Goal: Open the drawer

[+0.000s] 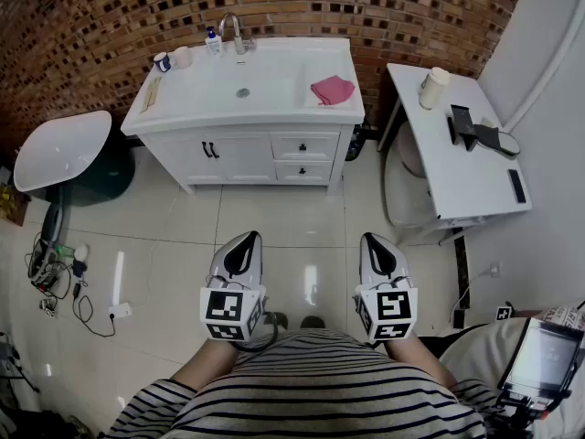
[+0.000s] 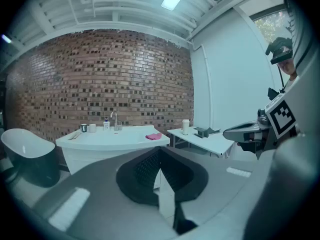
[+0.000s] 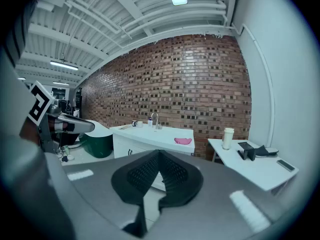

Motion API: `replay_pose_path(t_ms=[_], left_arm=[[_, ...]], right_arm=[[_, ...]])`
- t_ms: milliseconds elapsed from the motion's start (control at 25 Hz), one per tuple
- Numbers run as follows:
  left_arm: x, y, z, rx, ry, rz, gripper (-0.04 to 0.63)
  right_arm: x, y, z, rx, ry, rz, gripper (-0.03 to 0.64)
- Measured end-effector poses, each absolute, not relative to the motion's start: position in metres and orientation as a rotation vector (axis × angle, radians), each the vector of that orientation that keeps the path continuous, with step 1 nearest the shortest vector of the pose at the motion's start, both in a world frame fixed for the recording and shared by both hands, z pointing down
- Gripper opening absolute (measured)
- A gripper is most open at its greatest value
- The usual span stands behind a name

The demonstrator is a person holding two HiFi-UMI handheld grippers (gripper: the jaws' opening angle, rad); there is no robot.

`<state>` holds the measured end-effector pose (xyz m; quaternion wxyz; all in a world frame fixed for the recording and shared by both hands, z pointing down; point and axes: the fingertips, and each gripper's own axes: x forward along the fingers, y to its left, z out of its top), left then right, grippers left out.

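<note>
Head view, drawers: two white fronts were stacked at the right end of the vanity (image 1: 183,144), the upper drawer (image 1: 322,144) above the lower drawer (image 1: 320,171). Both were shut flush, and which one was meant could not be told.
Head view, hold point: each front carried one small dark knob (image 1: 303,146) at its middle.
Head view, handling: the drawers were probably stiff boxes on runners with a light pull. The knob looked small and likely slick, so a square pinch and a straight draw would suit.
Head view, tools: the left gripper (image 1: 247,238) and right gripper (image 1: 373,239) were held near the person's body, well apart from the vanity across the tiled floor.
Left gripper view, tool: jaws were pressed together with nothing between them.
Left gripper view, drawers: the vanity stood ahead, its right end mostly behind the jaws.
Right gripper view, tool: jaws met at the tips, empty.
Right gripper view, drawers: the vanity lay ahead with a pink cloth (image 3: 182,140) on top, and the drawer fronts were largely covered by the jaws.
</note>
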<state>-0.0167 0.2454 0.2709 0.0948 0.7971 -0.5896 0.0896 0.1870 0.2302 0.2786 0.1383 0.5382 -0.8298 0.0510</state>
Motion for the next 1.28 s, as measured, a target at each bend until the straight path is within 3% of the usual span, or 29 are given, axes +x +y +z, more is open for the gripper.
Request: replay_pose_path(t_ms=[520, 1000, 1280], left_arm=[[-0.04, 0.182, 0.304, 2.309, -1.749, 0.29, 0.015], [-0.095, -0.034, 0.344, 2.408, -1.482, 0.403, 0.015], [-0.104, -0.114, 0.404, 2.386, -1.381, 0.478, 0.015]], right_arm=[[0.178, 0.163, 0.31, 1.539, -2.363, 0.145, 0.002], [0.091, -0.045, 0.36, 1.571, -2.241, 0.269, 0.002], [0.053, -0.139, 0.455, 1.478, -2.186, 0.363, 0.002]])
